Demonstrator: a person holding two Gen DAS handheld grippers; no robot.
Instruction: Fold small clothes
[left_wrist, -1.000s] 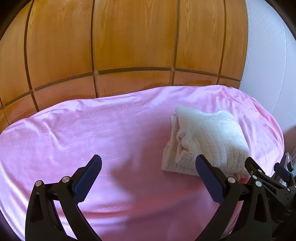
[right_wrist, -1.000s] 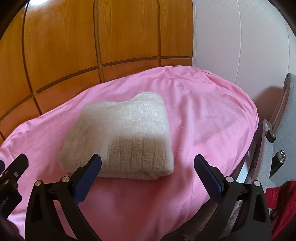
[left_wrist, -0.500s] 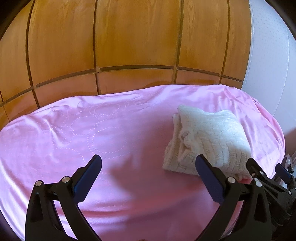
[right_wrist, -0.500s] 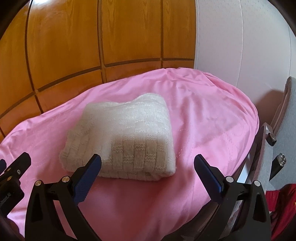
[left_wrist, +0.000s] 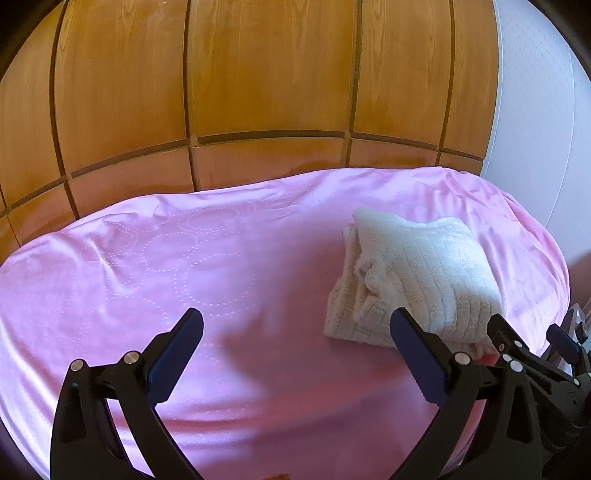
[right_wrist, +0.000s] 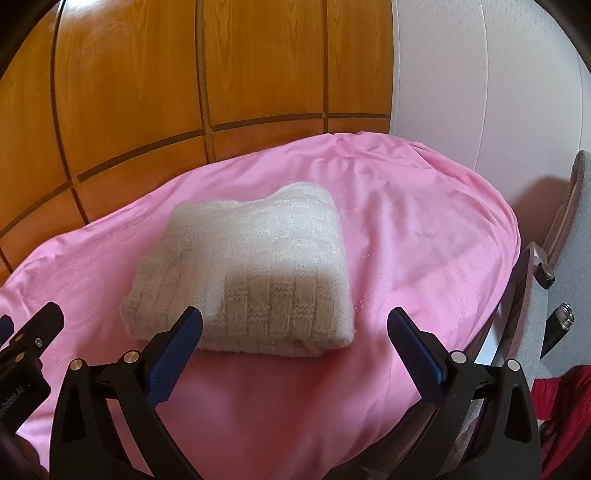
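Observation:
A cream knitted garment (right_wrist: 251, 273) lies folded into a thick rectangle on the pink cloth (right_wrist: 424, 240). In the left wrist view the same garment (left_wrist: 417, 273) sits at the right, with its loose layered edges facing left. My left gripper (left_wrist: 295, 321) is open above bare pink cloth (left_wrist: 147, 277), left of the garment, holding nothing. My right gripper (right_wrist: 295, 321) is open too, hovering just in front of the garment's near folded edge without touching it. The right gripper's black frame (left_wrist: 535, 354) shows at the lower right of the left wrist view.
Wooden panelling (left_wrist: 258, 92) rises behind the table and a white wall (right_wrist: 480, 74) stands at the right. A grey chair back (right_wrist: 576, 236) and something red (right_wrist: 561, 406) sit past the table's right edge. The left gripper's frame (right_wrist: 26, 343) shows at the left edge.
Both views have pulled back and up slightly, so the garment sits a little lower and farther. Both grippers stay open. The garment has not moved.

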